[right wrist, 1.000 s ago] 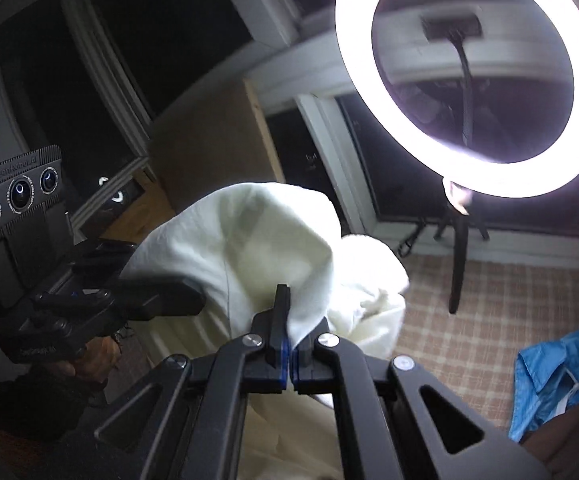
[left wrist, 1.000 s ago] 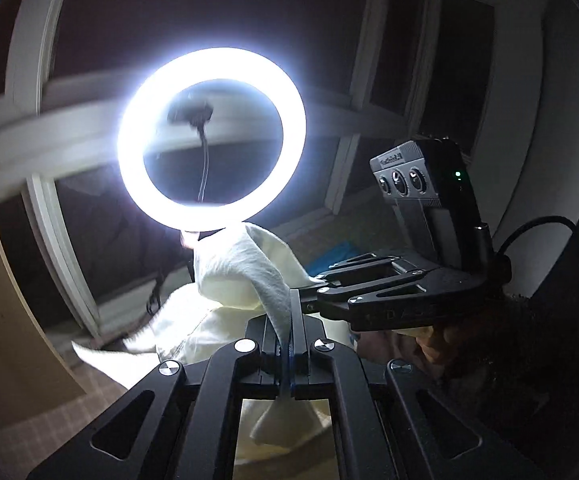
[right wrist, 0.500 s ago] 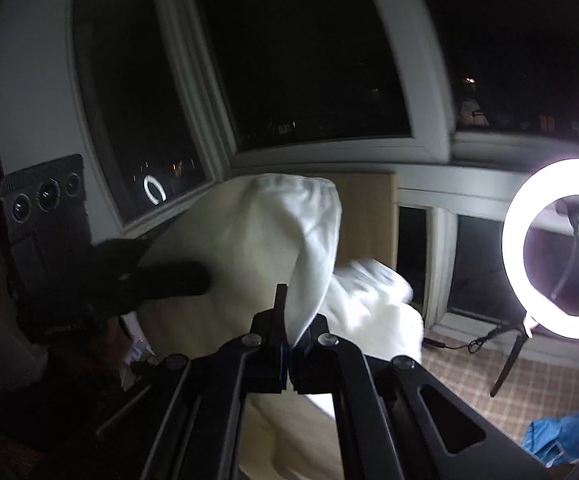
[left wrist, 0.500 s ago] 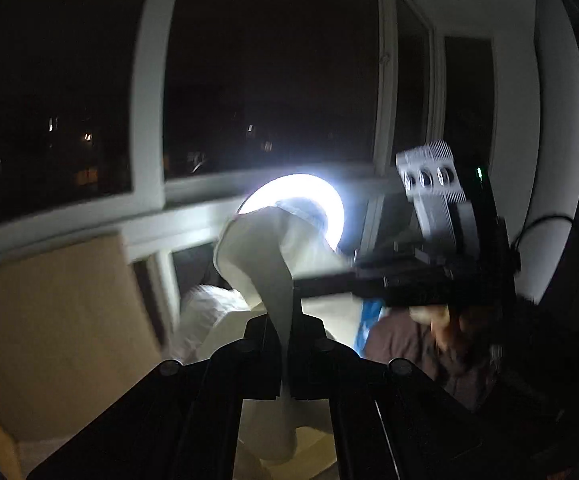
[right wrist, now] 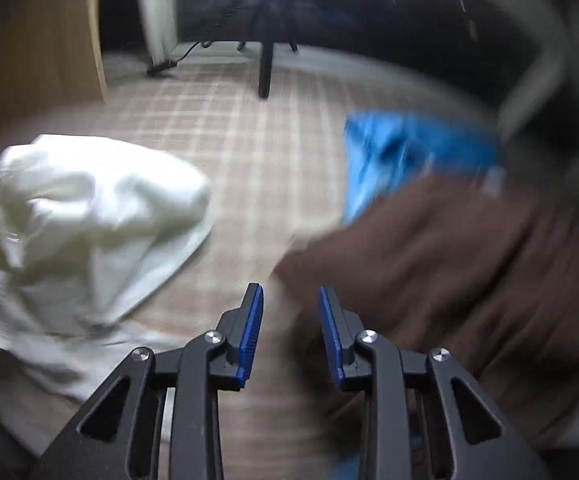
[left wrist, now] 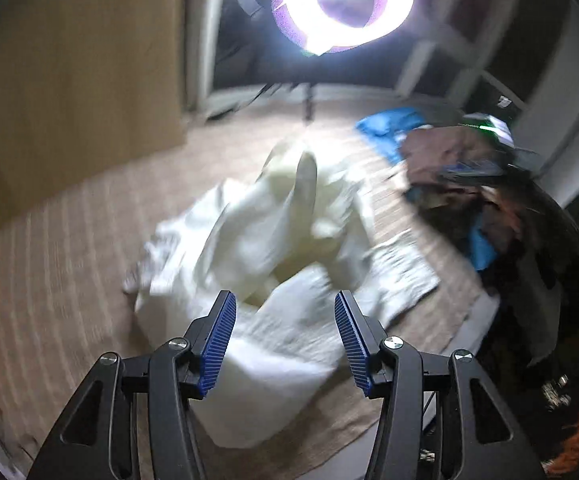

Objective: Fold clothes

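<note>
A crumpled white garment (left wrist: 265, 224) lies in a heap on the checked beige mat (left wrist: 49, 264), blurred by motion. My left gripper (left wrist: 283, 300) hangs over its near end with jaws opening. White cloth shows in the gap, but the blue pads (left wrist: 219, 336) do not press on it. In the right wrist view the same white garment (right wrist: 89, 208) lies at the left. My right gripper (right wrist: 290, 292) points down at bare mat beside it, jaws opening with nothing between them.
A brown garment (right wrist: 449, 264) lies right of the right gripper, with a blue one (right wrist: 401, 148) behind it. A lit ring light (left wrist: 341, 0) stands on a dark stand (right wrist: 264, 68) at the mat's far edge. A wooden board (left wrist: 69, 80) leans at the left.
Both grippers were shut on the white garment, holding it up. Both have swung down toward the floor and opened, and the garment has dropped onto the mat.
</note>
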Motion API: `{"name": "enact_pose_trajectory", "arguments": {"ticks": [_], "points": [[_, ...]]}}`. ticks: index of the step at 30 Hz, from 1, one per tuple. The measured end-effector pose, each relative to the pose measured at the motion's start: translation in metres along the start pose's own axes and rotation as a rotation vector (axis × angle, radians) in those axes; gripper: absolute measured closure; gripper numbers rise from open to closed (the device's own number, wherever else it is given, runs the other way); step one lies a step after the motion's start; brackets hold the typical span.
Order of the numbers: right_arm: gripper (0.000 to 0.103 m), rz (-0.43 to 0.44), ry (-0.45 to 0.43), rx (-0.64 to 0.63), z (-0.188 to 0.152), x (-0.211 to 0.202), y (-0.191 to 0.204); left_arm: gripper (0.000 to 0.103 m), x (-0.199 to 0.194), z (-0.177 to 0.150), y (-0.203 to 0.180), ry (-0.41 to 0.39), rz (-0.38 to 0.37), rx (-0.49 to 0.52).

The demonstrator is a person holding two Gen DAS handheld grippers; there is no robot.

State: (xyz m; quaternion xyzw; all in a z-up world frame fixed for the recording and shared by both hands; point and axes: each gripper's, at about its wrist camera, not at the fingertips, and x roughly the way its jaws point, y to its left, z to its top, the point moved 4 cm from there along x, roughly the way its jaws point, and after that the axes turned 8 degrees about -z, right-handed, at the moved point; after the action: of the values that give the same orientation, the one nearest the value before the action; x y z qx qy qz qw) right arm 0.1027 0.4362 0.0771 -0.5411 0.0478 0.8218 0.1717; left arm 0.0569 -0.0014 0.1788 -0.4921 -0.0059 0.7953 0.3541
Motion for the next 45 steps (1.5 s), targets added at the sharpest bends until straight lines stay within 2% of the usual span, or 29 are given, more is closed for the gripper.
{"name": "enact_pose_trajectory", "arguments": {"ticks": [1, 2, 3, 4, 6, 9, 13, 14, 16, 18, 19, 20, 21, 22, 24, 27, 30, 32, 34, 36, 38, 39, 40, 41, 42, 44, 45], "points": [[0.067, 0.07, -0.006, 0.051, -0.009, -0.002, 0.006, 0.054, 0.012, 0.002, 0.01, 0.004, -0.001, -0.046], [0.056, 0.14, -0.012, 0.102, -0.018, -0.004, 0.012, 0.054, 0.02, 0.0, 0.013, 0.006, 0.009, -0.062], [0.052, 0.209, -0.015, 0.129, -0.023, -0.006, 0.024, 0.053, 0.026, 0.002, 0.019, 0.006, 0.032, -0.067], [0.049, 0.277, -0.013, 0.127, -0.023, -0.006, 0.042, 0.053, 0.034, 0.004, 0.024, 0.007, 0.051, -0.072], [0.049, 0.389, -0.012, 0.12, -0.02, -0.007, 0.077, 0.052, 0.056, 0.016, 0.029, 0.035, 0.033, -0.075], [0.049, 0.435, -0.049, 0.099, 0.005, -0.015, 0.123, 0.052, 0.075, 0.029, 0.028, 0.053, 0.048, -0.04], [0.047, 0.522, -0.135, 0.002, 0.045, -0.046, 0.175, 0.051, 0.074, 0.035, 0.025, 0.014, 0.072, -0.013], [0.043, 0.51, -0.145, -0.042, 0.055, -0.05, 0.19, 0.05, 0.073, 0.033, 0.028, 0.013, 0.09, -0.013], [0.042, 0.425, -0.149, -0.13, 0.071, -0.048, 0.22, 0.047, 0.072, 0.028, 0.039, 0.021, 0.129, -0.028], [0.042, 0.336, -0.106, -0.201, 0.079, -0.031, 0.243, 0.047, 0.078, 0.024, 0.054, 0.037, 0.141, -0.052], [0.047, 0.309, -0.081, -0.224, 0.08, -0.021, 0.248, 0.048, 0.081, 0.021, 0.06, 0.041, 0.141, -0.063], [0.067, 0.298, -0.063, -0.243, 0.079, -0.013, 0.249, 0.05, 0.083, 0.018, 0.066, 0.046, 0.139, -0.074], [0.08, 0.297, -0.047, -0.255, 0.076, -0.008, 0.247, 0.057, 0.087, 0.015, 0.071, 0.052, 0.122, -0.082], [0.097, 0.302, -0.035, -0.254, 0.073, -0.005, 0.241, 0.076, 0.09, 0.012, 0.074, 0.059, 0.103, -0.089], [0.097, 0.321, -0.054, -0.228, 0.064, -0.007, 0.219, 0.093, 0.092, 0.007, 0.073, 0.06, 0.069, -0.094], [0.1, 0.283, -0.106, -0.18, 0.046, -0.02, 0.171, 0.096, 0.073, 0.001, 0.05, 0.035, -0.007, -0.049], [0.1, 0.293, -0.129, -0.044, 0.017, -0.037, 0.107, 0.098, 0.048, -0.008, 0.015, 0.022, -0.09, 0.025], [0.1, 0.241, -0.128, 0.049, -0.006, -0.037, 0.066, 0.099, 0.04, -0.023, -0.017, 0.033, -0.156, 0.072], [0.1, 0.107, -0.052, 0.097, -0.028, -0.012, 0.032, 0.093, 0.045, -0.039, -0.038, 0.088, -0.225, 0.089], [0.095, -0.029, 0.034, 0.103, -0.049, 0.011, 0.011, 0.078, 0.05, -0.056, -0.058, 0.154, -0.28, 0.105], [0.087, -0.092, 0.049, 0.125, -0.062, 0.011, 0.004, 0.078, 0.042, -0.059, -0.059, 0.165, -0.253, 0.133], [0.086, -0.083, 0.024, 0.138, -0.066, 0.001, 0.004, 0.075, 0.036, -0.058, -0.056, 0.155, -0.236, 0.148], [0.08, -0.073, -0.002, 0.151, -0.07, -0.009, 0.005, 0.066, 0.03, -0.055, -0.053, 0.143, -0.215, 0.161], [0.071, -0.071, -0.034, 0.158, -0.073, -0.021, 0.008, 0.06, 0.023, -0.046, -0.041, 0.114, -0.177, 0.157], [0.067, -0.075, -0.078, 0.157, -0.074, -0.038, 0.015, 0.051, 0.02, -0.037, -0.03, 0.091, -0.161, 0.136], [0.063, -0.013, -0.143, 0.141, -0.073, -0.061, 0.04, 0.05, 0.017, -0.018, 0.0, 0.04, -0.124, 0.045], [0.062, 0.031, -0.17, 0.132, -0.072, -0.07, 0.054, 0.05, 0.019, -0.012, 0.013, 0.028, -0.141, -0.024]]}}
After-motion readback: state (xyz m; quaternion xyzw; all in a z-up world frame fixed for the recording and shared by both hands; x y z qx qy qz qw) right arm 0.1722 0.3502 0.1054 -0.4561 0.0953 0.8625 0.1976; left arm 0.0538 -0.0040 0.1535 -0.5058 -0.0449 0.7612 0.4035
